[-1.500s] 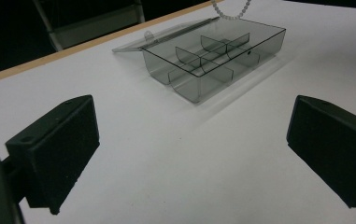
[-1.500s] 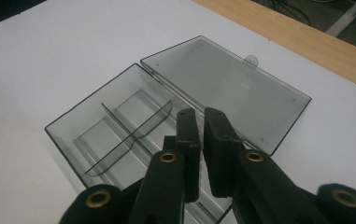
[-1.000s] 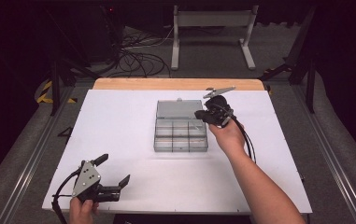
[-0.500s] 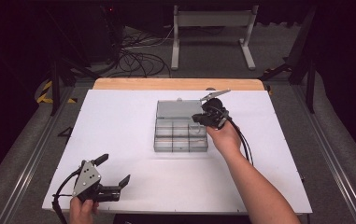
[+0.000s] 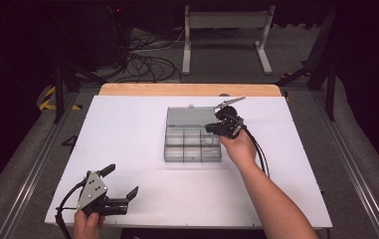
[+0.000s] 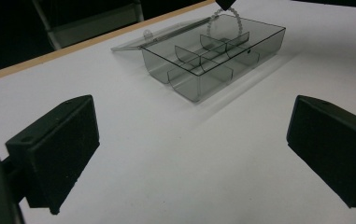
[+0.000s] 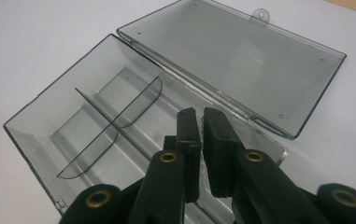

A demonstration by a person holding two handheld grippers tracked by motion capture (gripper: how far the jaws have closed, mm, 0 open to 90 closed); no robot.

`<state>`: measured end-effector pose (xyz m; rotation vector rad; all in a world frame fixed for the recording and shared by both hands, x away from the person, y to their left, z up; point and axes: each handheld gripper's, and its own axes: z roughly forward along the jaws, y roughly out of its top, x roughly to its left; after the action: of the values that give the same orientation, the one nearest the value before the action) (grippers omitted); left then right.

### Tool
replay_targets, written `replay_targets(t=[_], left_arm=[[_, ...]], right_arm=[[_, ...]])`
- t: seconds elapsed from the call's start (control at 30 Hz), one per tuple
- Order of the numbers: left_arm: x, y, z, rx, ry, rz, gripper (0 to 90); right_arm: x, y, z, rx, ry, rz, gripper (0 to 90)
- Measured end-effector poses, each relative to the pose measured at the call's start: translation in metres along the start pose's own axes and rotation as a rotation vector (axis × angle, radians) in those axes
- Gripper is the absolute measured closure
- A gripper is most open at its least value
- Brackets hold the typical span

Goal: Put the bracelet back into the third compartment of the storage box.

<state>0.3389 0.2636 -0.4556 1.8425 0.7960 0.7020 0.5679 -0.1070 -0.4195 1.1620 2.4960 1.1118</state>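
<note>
A clear grey compartment box lies mid-table with its lid folded flat behind it. My right gripper hovers over the box's right rear compartments, jaws together. In the right gripper view the right gripper points down into the box, beside the open lid. The left gripper view shows a loop of pale beads hanging from the right gripper's tip into the box. My left gripper rests near the table's front left corner; the left gripper is open wide with nothing between its pads.
The white tabletop has a wooden strip along its far edge. Cables and a white stand sit on the floor beyond. A forearm crosses the table's right front.
My right gripper has shifted slightly left and toward the box, now over its right compartments. The left gripper has stayed in place.
</note>
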Motion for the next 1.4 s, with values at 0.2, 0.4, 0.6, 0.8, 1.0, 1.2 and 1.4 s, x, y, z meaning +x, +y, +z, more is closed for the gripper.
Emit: replay_targets(t=[0.2, 0.4, 0.6, 0.8, 1.0, 1.2, 1.4], left_arm=[[-0.001, 0.0, 0.0, 0.001, -0.002, -0.008, 3.0], [-0.001, 0.0, 0.0, 0.001, -0.005, -0.012, 3.0], [-0.001, 0.0, 0.0, 0.003, -0.004, -0.01, 3.0], [-0.001, 0.0, 0.0, 0.001, -0.003, -0.01, 3.0], [-0.002, 0.0, 0.001, 0.002, -0.005, -0.005, 3.0], [-0.002, 0.0, 0.001, 0.002, -0.005, -0.009, 3.0], [-0.002, 0.0, 0.001, 0.003, -0.004, -0.003, 3.0]], right_arm=[[-0.003, -0.001, 0.001, 0.005, -0.029, -0.004, 81.2], [-0.002, -0.001, -0.004, -0.029, -0.093, -0.04, 60.4], [0.001, 0.0, -0.011, -0.059, -0.097, -0.063, 37.6], [0.011, 0.003, -0.023, -0.104, -0.094, -0.095, 21.8], [0.02, 0.003, -0.036, -0.134, -0.074, -0.12, 18.3], [0.027, 0.003, -0.045, -0.146, -0.059, -0.134, 15.8], [0.034, 0.002, -0.055, -0.159, -0.052, -0.153, 13.3]])
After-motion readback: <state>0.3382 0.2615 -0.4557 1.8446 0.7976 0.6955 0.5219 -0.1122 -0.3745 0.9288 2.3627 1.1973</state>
